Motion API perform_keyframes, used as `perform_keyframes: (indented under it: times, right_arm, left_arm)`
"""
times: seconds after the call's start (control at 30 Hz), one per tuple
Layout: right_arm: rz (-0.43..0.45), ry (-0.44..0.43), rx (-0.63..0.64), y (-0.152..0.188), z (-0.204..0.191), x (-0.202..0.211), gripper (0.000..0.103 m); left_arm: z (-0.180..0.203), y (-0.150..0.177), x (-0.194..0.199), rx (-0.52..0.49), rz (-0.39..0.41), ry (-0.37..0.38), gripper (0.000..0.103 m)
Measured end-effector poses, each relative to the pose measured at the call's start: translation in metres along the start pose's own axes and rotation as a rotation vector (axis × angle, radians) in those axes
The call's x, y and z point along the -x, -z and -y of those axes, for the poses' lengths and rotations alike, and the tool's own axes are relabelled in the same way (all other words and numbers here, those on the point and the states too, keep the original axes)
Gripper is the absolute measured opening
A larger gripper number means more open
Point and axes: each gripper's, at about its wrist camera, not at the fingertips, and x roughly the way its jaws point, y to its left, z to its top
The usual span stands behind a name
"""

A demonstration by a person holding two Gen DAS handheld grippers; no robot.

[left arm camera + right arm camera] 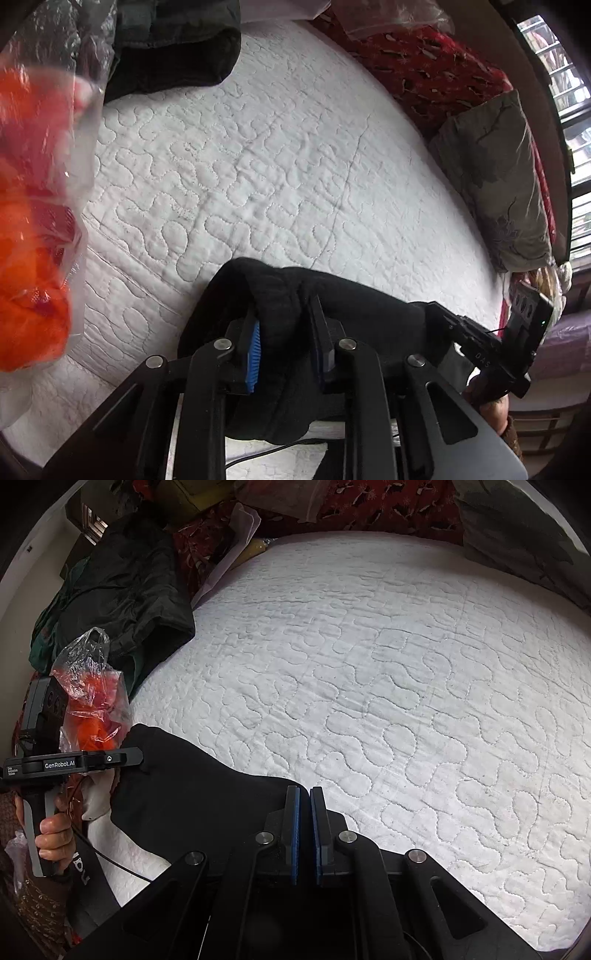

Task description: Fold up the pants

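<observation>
Carrying step: left hand-held gripper [286, 332] and right hand-held gripper [304, 830] each pinch the black fleece pants [332, 295] at lower frame over the white quilted bed [369, 664]; next, spread flat.

I was working in a home bedroom. A white quilted mattress cover [388, 686] with stitched meander lines spread wide before me. Along its far edge lay a red patterned blanket [424, 62] and a grey-green floral pillow [495, 177], with a barred window [569, 96] behind them. A heap of dark clothes [122, 587] and a clear plastic bag of orange cloth [92, 698] cluttered one side.
</observation>
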Motion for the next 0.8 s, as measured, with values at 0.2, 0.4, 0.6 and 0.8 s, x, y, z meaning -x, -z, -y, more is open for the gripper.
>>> perform_keyframes:
  times: [0.2, 0.4, 0.6, 0.8]
  right_arm:
    - [0.125, -0.032, -0.028, -0.011, -0.003, 0.033, 0.002]
    - [0.064, 0.057, -0.092, -0.006, 0.020, 0.008, 0.004]
    - [0.125, -0.015, -0.129, 0.018, 0.037, 0.057, 0.008]
    - [0.095, -0.063, -0.164, 0.073, 0.051, 0.092, 0.010]
  left_arm:
    - [0.003, -0.007, -0.015, -0.102, 0.021, -0.199, 0.019]
    - [-0.016, -0.006, -0.020, -0.012, 0.020, -0.196, 0.032]
    - [-0.019, 0.008, 0.024, 0.069, 0.070, -0.127, 0.050]
    - [-0.003, 0.075, 0.027, 0.087, 0.039, -0.062, 0.053]
